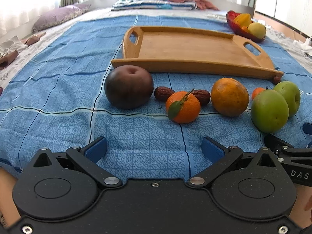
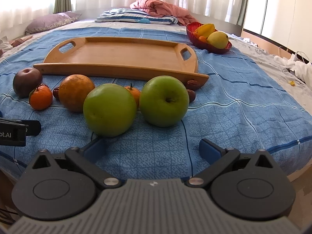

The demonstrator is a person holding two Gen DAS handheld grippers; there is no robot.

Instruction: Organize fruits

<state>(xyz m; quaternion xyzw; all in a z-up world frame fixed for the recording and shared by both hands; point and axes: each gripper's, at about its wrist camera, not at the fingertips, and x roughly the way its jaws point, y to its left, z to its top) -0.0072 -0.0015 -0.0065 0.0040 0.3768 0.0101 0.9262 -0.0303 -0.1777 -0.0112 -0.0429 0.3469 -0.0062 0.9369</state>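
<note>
While the wooden tray [image 2: 120, 56] lies bare, every loose fruit — green apples [image 2: 110, 110] included — awaits placement; left gripper [image 1: 154, 149] and right gripper [image 2: 153, 149] gape, holding nothing.

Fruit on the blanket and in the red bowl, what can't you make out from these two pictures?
- Small tangerine: right wrist view, mostly hidden behind the two green apples.
- Dates: left wrist view, one partly covered by the leafy tangerine.
- Red bowl: contents overlap; the small orange fruit there is too small to identify.
- Date by the tray corner: partly hidden by it.
</note>
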